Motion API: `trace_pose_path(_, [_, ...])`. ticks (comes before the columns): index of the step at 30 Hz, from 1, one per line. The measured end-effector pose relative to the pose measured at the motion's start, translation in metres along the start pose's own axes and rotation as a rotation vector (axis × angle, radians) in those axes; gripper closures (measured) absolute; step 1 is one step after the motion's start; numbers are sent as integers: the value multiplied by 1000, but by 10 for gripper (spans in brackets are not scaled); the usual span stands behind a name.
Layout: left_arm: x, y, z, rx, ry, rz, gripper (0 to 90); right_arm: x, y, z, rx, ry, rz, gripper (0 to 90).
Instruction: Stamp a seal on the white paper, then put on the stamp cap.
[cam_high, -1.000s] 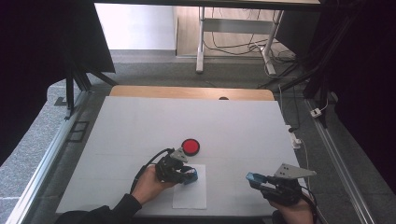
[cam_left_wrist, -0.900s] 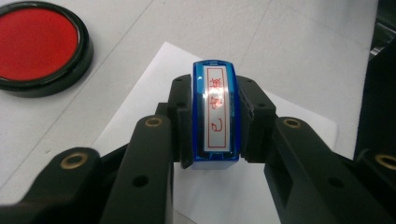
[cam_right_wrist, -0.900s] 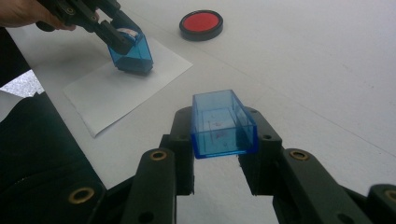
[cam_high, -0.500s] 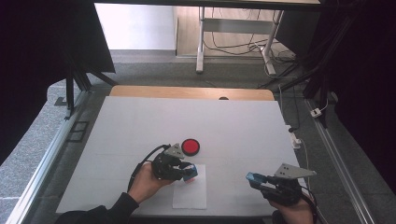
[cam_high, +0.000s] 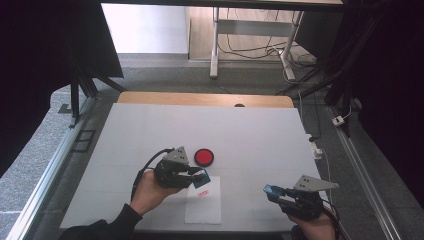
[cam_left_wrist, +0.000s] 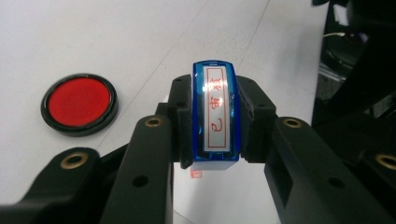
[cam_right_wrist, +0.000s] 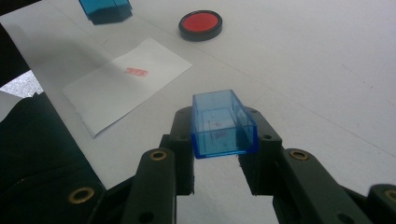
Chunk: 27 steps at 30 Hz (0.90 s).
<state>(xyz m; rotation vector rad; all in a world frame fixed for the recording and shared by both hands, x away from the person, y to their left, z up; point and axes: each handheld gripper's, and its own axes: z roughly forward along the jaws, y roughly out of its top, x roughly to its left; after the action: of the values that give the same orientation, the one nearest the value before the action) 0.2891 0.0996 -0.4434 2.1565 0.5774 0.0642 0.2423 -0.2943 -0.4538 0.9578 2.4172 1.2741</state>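
- The left gripper (cam_high: 192, 176) is clamped on a blue stamp (cam_left_wrist: 216, 116), held above the white table (cam_high: 260, 135), over the far edge of a white sheet of paper (cam_high: 203, 206).
- In the left gripper view the stamp's long axis runs straight away from the camera, along the line of the jaws. Its silver label with red characters faces up, and the jaws press on its two long sides.
- From the high view, the stamp juts out of the gripper toward the person's right, roughly level.
- The paper carries a small red stamped mark (cam_right_wrist: 136, 72) near its far end.
- A round red ink pad (cam_high: 204, 157) in a black case lies flat on the table, just beyond the left gripper.
- The right gripper (cam_high: 280, 192) is closed on a clear blue cap (cam_right_wrist: 223, 124), an open rectangular box. Its long axis points forward out of the jaws, with the hollow side facing up.
- The right gripper sits near the table's front edge, well apart from the paper.
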Motion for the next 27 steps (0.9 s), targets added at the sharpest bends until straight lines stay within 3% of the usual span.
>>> trace_pose_path(17, [-1,8,-40,-125,-51,4,697,-1,0,0,7,11,6,680])
trace_pose_path(27, [1,8,-45,-135,-79,-1,698,3,5,0,-23,26,4,680])
